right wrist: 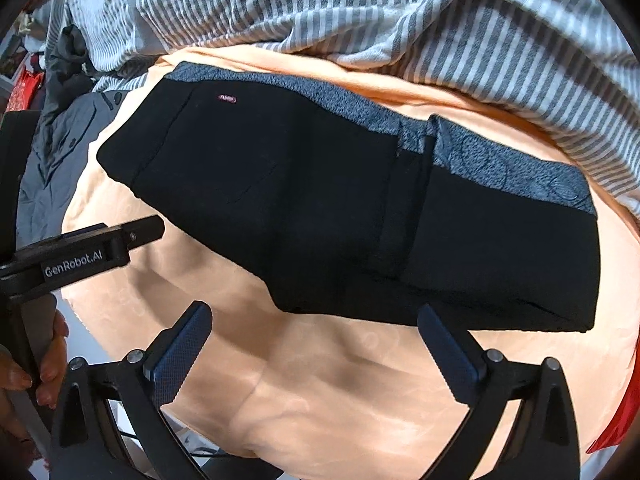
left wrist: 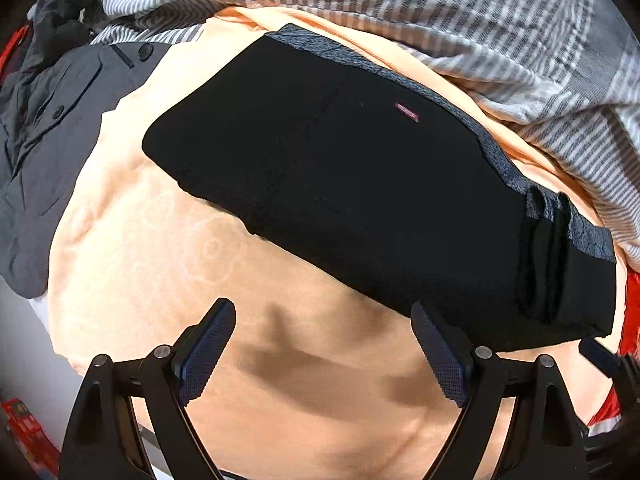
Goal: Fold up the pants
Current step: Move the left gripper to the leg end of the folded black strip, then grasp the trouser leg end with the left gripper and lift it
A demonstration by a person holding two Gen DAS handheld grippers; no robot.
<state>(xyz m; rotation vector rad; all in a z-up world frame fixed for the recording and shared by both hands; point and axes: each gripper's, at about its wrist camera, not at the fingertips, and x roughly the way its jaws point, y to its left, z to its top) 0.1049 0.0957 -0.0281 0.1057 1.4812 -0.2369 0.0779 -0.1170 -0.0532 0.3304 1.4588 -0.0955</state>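
The black pants with the grey speckled lining band (left wrist: 360,200) lay as a compact folded slab on a peach fleece blanket (left wrist: 160,240), running from about 10 o'clock to 4 o'clock in the left wrist view. A small maroon label (left wrist: 406,112) showed on the top layer. A grey-and-white striped duvet (left wrist: 440,8) was bunched beyond the slab at 12 o'clock, and a dark grey buttoned jacket (left wrist: 52,112) lay at 9 o'clock.

The left claw (left wrist: 324,348) hung above bare blanket just short of the slab's near edge, its jaws spread apart with nothing between them. The right claw (right wrist: 316,344) hovered likewise over the blanket at 6 o'clock of the pants (right wrist: 340,200), jaws wide apart and empty, its right fingertip over the near hem. In that view a hand (right wrist: 24,372) gripped the left tool's handle at 8 o'clock.

The fold looked close to finished. For a tidy result, any last pass would be best done by pressing both near corners flat and squaring the layered edges, without dragging the top layer off the grey band.
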